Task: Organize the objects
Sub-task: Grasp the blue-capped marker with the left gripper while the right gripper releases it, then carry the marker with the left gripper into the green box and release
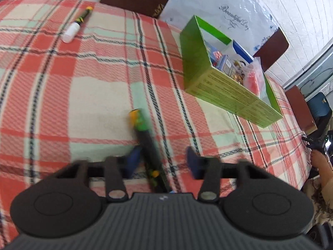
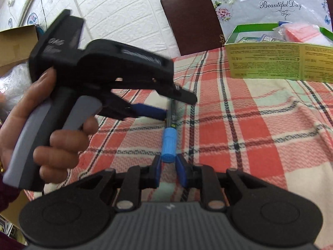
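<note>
Right gripper (image 2: pixel 168 171), item nearest the lens: fingers nearly closed, flanking the blue cap end of a marker (image 2: pixel 170 143); whether the pads truly pinch the cap cannot be told, though they appear to touch it.

Left gripper (image 1: pixel 161 163): fingers wide apart, straddling the black barrel of the same marker, which lies on the plaid tabletop (image 1: pixel 62 95) with its green and yellow end pointing away. Only the left finger seems near the barrel; motion blur makes contact uncertain.

Second marker (image 1: pixel 77 24), white cap, far left of the tabletop, well apart from both grippers.

Step in hand, by judgement: securing the near marker for transfer. Done well, one gripper closes squarely across the barrel while the other lets go, so the marker neither rolls nor twists on the cloth.

Green box (image 1: pixel 208 79), right of centre, open-topped:
- blue printed packets or cards, middle section;
- clear plastic bag (image 2: pixel 299 32) with red contents, right end;
- left section, nothing visible inside.

Room remains for both markers, probably.
</note>
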Available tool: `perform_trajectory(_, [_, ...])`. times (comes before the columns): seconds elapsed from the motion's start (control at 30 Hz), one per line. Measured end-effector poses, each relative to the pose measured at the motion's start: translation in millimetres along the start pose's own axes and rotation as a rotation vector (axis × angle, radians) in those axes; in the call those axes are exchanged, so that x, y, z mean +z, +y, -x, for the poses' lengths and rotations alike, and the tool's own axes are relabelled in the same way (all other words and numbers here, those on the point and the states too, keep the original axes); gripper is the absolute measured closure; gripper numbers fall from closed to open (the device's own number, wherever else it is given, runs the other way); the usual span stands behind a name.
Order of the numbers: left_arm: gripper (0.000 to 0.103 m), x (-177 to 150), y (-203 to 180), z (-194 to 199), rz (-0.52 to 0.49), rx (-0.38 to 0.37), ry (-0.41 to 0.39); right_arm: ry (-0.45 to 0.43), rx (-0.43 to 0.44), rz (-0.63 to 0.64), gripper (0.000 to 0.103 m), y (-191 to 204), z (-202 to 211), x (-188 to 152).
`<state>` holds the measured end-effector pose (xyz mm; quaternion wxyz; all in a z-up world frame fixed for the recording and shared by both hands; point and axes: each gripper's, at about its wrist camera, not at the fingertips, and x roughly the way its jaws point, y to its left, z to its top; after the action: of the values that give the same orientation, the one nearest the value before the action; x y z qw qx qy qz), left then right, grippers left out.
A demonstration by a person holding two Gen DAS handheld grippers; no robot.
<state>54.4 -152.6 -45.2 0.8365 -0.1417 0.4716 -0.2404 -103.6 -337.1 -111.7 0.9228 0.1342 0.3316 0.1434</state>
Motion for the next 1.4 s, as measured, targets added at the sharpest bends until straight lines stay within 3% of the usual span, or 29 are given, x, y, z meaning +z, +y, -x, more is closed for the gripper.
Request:
perform_trajectory(0.03, [0.086, 1, 1, -5, 0.014, -0.013, 0.016, -0.003, -0.006, 0.006, 0.1, -1, 1, -1])
perform_trajectory(0.2, [0.086, 5, -3, -6, 0.058, -0.087, 0.03, -0.038, -0.024, 0.003, 0.1, -11, 4, -2])
perform_trajectory(0.4, [0.086, 29, -33, 1, 0.005, -0.151, -0.008, -0.113, -0.018, -0.029, 0.099, -26, 10, 13])
perform_trajectory(0.67, [0.086, 93, -95, -9, -0.082, -0.184, -0.108, -0.276, -0.074, -0.012, 0.099, -53, 11, 77])
perform_trajectory(0.73, [0.085, 109, -114, -21, -0.114, -0.16, -0.133, -0.319, -0.111, -0.016, 0.099, -65, 4, 99])
perform_trajectory(0.77, [0.08, 118, -122, -28, -0.125, -0.142, -0.141, -0.336, -0.132, -0.025, 0.099, -73, -2, 111])
perform_trajectory(0.8, [0.07, 130, -130, -37, -0.14, -0.114, -0.149, -0.343, -0.153, -0.035, 0.097, -83, -11, 123])
perform_trajectory(0.83, [0.046, 138, -135, -45, -0.16, -0.057, -0.161, -0.335, -0.181, -0.042, 0.096, -91, -19, 132])
perform_trajectory(0.87, [0.042, 142, -138, -51, -0.168, 0.012, -0.183, -0.322, -0.217, -0.052, 0.096, -99, -28, 139])
perform_trajectory(0.93, [0.044, 143, -134, -60, -0.182, 0.085, -0.182, -0.292, -0.246, -0.096, 0.096, -112, -36, 140])
perform_trajectory(1.07, [0.044, 122, -112, -48, -0.19, 0.065, -0.173, -0.297, -0.214, -0.139, 0.095, -119, -23, 117])
perform_trajectory(1.23, [0.044, 82, -89, -22, -0.23, 0.092, -0.196, -0.272, -0.188, -0.155, 0.095, -104, -14, 91])
perform_trajectory(1.4, [0.044, 52, -44, 3, -0.264, 0.192, -0.229, -0.191, -0.132, -0.118, 0.095, -74, -29, 79])
